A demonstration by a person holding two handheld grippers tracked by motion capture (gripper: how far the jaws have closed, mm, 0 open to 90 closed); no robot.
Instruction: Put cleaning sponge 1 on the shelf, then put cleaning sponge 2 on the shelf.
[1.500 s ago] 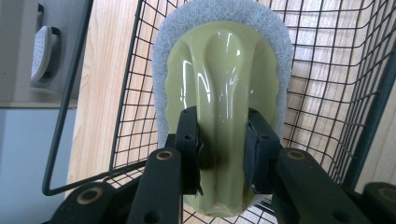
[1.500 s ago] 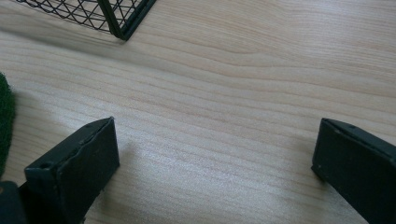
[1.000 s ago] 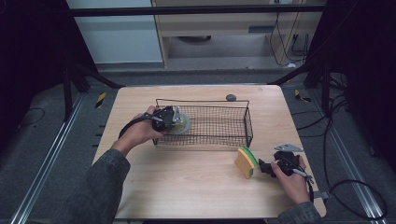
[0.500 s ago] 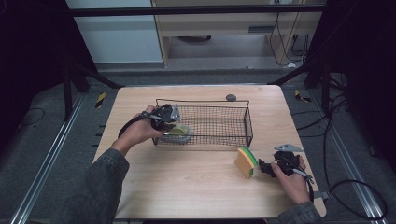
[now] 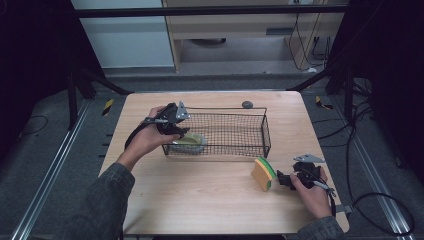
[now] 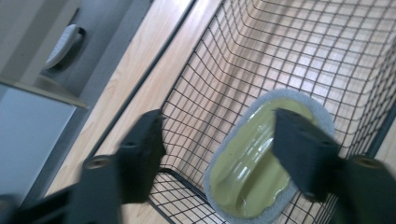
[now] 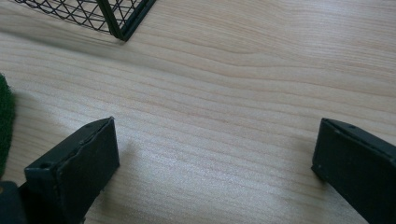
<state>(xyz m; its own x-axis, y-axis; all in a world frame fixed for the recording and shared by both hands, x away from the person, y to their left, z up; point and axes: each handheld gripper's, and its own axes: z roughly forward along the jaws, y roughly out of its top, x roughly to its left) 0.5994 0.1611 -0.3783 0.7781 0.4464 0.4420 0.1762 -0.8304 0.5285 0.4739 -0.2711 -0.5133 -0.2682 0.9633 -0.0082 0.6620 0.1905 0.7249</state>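
Note:
A black wire basket (image 5: 225, 109) stands on the wooden table. Inside its left end lies an olive-green pad with a grey rim (image 5: 190, 141), flat on the mesh floor (image 6: 252, 168). My left gripper (image 5: 181, 131) hovers just above the pad; its jaws have just been opening and stand apart, free of the pad (image 6: 219, 130). At the front right, my right gripper (image 5: 283, 180) rests open on the table beside a yellow and green sponge (image 5: 263, 173). Bare wood lies between its jaws (image 7: 215, 144), with the sponge's green edge (image 7: 4, 121) at the left.
A small dark round object (image 5: 247, 104) sits on the table behind the basket. The basket's near corner (image 7: 126, 18) lies ahead of the right gripper. Bare tabletop (image 5: 200, 195) spreads in front of the basket. A cabinet (image 5: 240, 30) stands beyond the table.
The left gripper has let go of the pad, which now lies flat in the basket. That gripper has risen a little. The right hand has kept still.

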